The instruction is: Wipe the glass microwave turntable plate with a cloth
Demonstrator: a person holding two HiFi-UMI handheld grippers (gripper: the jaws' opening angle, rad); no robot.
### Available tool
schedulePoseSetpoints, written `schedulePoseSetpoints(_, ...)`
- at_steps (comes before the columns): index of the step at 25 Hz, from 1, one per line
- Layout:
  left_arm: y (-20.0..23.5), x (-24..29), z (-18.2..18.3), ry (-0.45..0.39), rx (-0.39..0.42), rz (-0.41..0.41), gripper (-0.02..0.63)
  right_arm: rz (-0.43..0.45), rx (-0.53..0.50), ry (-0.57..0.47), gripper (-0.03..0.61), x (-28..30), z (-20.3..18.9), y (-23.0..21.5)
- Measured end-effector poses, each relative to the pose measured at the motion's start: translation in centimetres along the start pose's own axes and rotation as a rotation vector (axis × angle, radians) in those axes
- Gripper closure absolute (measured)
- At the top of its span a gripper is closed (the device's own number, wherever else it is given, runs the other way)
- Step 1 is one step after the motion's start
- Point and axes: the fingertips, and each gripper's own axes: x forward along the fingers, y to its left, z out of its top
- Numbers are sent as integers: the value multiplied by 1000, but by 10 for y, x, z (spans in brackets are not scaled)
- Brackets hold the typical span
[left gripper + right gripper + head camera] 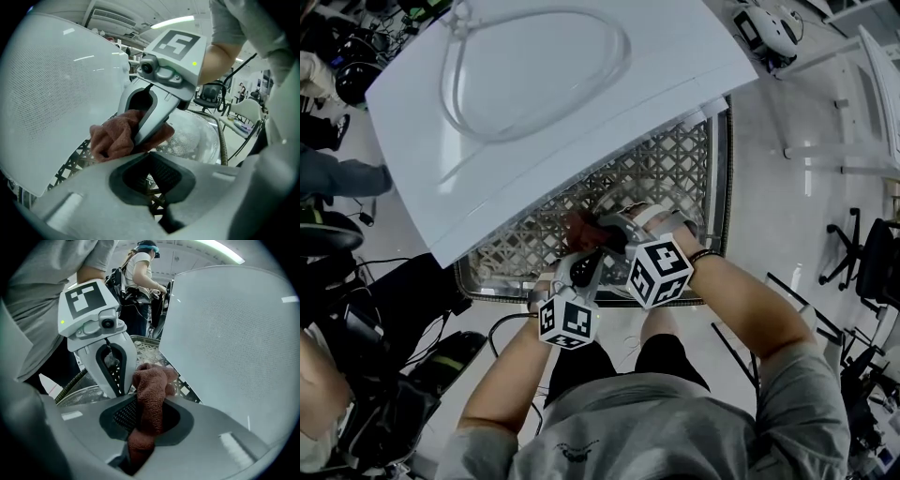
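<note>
- Right gripper (149, 401): fingers (225, 427) pinched the reddish-brown cloth (115, 136). The cloth ran up through the gap between them and bunched out past the tips.
- Left gripper (147, 154): fingers (75, 201) pressed together. Only lattice showed through the opening behind the tips; no object seen between them.
- The two grippers sat close, tips facing. In the left gripper view the bunched cloth touched the left tips.
- Glass turntable plate (197, 136): on the lattice counter (666, 178), just beside both grippers and behind the right gripper as seen from the left gripper view. Its near rim ran down behind the left fingers. Contact with the cloth could not be told.
- White panel (675, 66): overhung the far-left part of the lattice counter, close beside the grippers.
- Both forearms reached forward over the counter's near rim.
</note>
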Motion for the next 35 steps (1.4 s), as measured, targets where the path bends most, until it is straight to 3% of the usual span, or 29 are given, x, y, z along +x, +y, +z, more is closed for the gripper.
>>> schedulePoseSetpoints(22, 2, 1, -2, 0, -7, 5, 614, -90, 150, 261, 500, -120, -142, 9)
schedulePoseSetpoints(30, 2, 1, -2, 0, 1, 10, 614, -100, 152, 259, 500, -121, -138, 8)
schedulePoseSetpoints(35, 2, 1, -1, -5, 15, 17, 614, -67, 178, 79, 500, -92, -80, 10)
